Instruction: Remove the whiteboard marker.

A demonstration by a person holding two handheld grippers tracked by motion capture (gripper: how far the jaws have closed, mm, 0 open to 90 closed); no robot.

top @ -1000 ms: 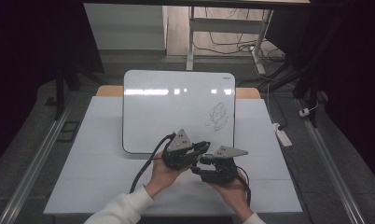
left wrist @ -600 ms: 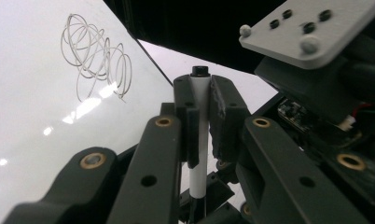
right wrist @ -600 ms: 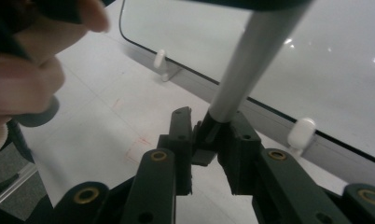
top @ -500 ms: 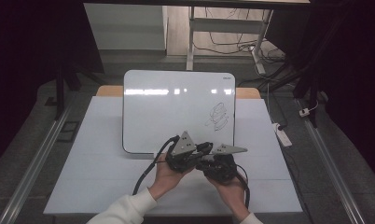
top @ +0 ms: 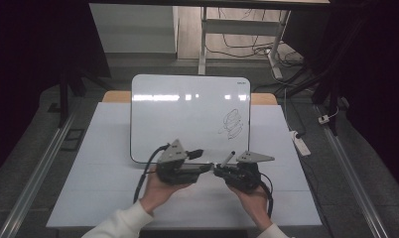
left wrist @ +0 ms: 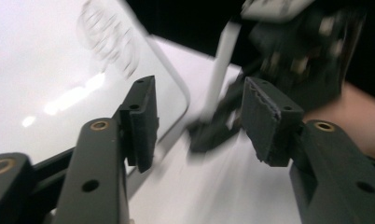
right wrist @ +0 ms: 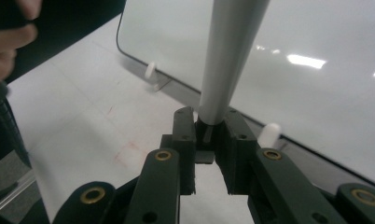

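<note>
High view: whiteboard lies beyond both grippers, scribble on it

Overhead plus two close tongs-mounted views

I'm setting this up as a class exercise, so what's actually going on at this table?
A person holds a pair of tongs in each hand over a white table. The right tongs are shut on a slim white marker pen. The left tongs are open, facing that pen. A glossy white whiteboard with a black scribble lies beyond.
</note>
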